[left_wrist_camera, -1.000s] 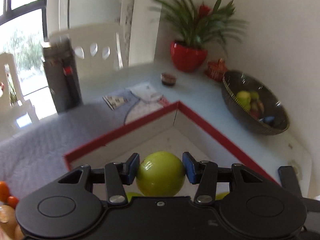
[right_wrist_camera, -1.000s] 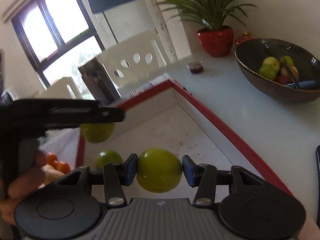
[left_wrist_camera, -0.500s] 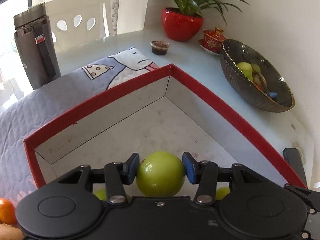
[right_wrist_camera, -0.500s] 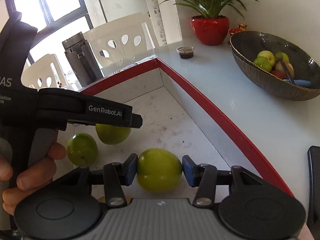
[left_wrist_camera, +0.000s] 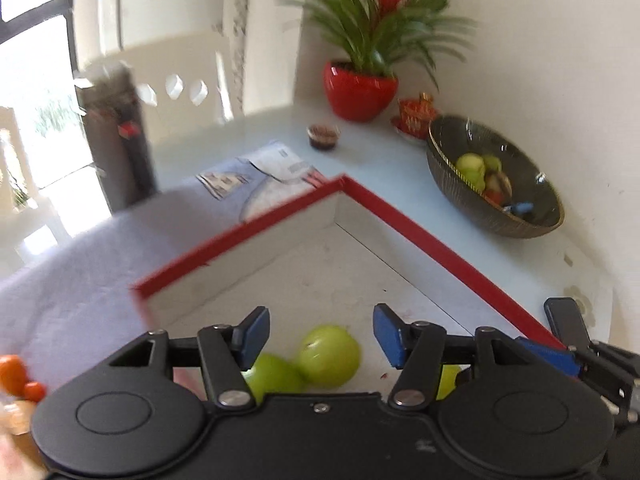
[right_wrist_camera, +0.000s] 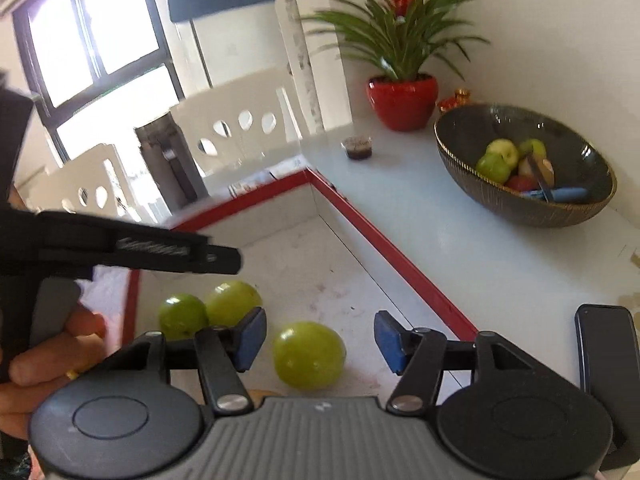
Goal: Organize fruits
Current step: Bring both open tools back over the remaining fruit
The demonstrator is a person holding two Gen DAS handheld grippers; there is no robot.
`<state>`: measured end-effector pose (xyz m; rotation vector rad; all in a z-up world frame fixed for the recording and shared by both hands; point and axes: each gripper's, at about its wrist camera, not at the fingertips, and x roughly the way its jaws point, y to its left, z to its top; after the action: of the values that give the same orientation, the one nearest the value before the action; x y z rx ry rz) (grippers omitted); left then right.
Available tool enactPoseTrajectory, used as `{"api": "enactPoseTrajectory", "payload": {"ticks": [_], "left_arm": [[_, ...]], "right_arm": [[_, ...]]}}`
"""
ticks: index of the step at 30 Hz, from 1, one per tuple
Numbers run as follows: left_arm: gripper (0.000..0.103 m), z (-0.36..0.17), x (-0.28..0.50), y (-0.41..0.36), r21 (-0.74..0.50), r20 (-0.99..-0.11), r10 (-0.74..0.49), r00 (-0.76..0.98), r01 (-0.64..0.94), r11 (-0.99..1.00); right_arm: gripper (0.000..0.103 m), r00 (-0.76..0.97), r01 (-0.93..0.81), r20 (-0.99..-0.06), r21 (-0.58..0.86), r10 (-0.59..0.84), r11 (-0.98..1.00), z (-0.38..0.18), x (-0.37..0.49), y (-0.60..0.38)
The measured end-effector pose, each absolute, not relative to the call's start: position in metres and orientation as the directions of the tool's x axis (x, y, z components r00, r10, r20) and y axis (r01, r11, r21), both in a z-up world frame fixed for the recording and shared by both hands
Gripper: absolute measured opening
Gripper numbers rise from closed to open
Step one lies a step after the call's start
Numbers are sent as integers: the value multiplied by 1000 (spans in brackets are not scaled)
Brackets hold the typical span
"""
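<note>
A shallow red-rimmed box lies on the white table. My left gripper hovers over its near end. Its jaws are opening, and the blue pads are clear of the green apple on the box floor below. A second green apple touches that one. My right gripper is also opening. A green apple rests on the floor between its pads, touching neither. Two more green apples lie to the left, under the left gripper's body.
A dark bowl with mixed fruit stands at the right by the wall. Behind it are a red plant pot and a small cup. A dark phone lies right of the box. Oranges sit at the far left on a quilted mat.
Both grippers have let go of their green apples, which now lie on the box floor. Both sets of jaws have spread and both hands have lifted a little.
</note>
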<state>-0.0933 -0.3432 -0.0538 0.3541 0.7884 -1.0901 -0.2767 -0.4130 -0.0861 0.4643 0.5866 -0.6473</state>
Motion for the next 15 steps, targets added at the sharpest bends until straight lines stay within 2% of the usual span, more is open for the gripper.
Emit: {"api": "enactPoseTrajectory", "payload": {"ticks": [8,13,15], "left_arm": [[70,7,-69,-210,-64,-614,-649,449,791,608],[72,36,-41,-120,-8,-558,-532,637,637,771],[74,42,-29,-90,-25,-539,-508,671,591,806]], "right_arm": [[68,757,558,-538,237,-371,795,-46,-271,-360],[73,818,464,-481,231,-314,855,-22,-247,-316],[74,834,432,-469,225,-292,873,-15,-233,-298]]}}
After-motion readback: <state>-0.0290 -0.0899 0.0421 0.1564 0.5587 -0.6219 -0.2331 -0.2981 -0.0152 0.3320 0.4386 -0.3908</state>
